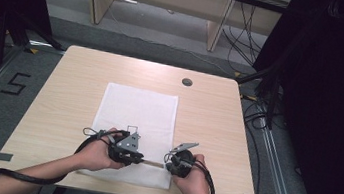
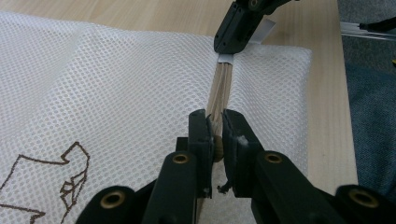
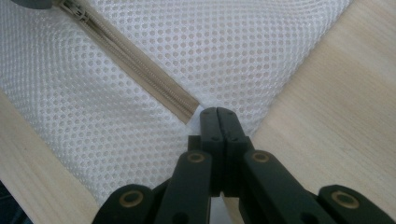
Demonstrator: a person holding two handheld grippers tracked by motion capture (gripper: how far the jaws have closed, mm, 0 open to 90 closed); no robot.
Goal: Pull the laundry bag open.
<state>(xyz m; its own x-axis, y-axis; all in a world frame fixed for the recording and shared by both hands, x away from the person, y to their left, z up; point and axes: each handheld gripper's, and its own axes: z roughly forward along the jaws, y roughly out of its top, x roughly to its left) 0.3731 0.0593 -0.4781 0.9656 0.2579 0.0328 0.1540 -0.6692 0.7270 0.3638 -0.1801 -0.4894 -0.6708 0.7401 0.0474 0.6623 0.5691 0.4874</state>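
Forearms: in from the near edge of the table (image 1: 60, 87), one gripper in each hand.
Left gripper (image 2: 215, 128): jaws nearly closed, pinching the near part of the beige zipper (image 2: 220, 86); what looks like the slider or pull caught between the pads, not clear which.
Right gripper (image 3: 217, 112): jaws fully closed, clamped on the corner of the mesh bag (image 3: 154, 56) right where the zipper tape ends.
Mesh bag: white, flat on the table, long side running away from the person; zipper along the near short edge, stretched taut between the two grippers; brown outline print on the mesh to the left in the left gripper view.
Step in hand: likely working the zipper, one gripper anchoring the end while the other takes the slider; open or closed teeth hard to judge.
Next move: steady pull along the zipper line with the left, right holding firm so the bag does not bunch or slide.
Farther off: round grommet (image 1: 187, 82) near the far edge of the table; cables and shelving on the floor beyond.
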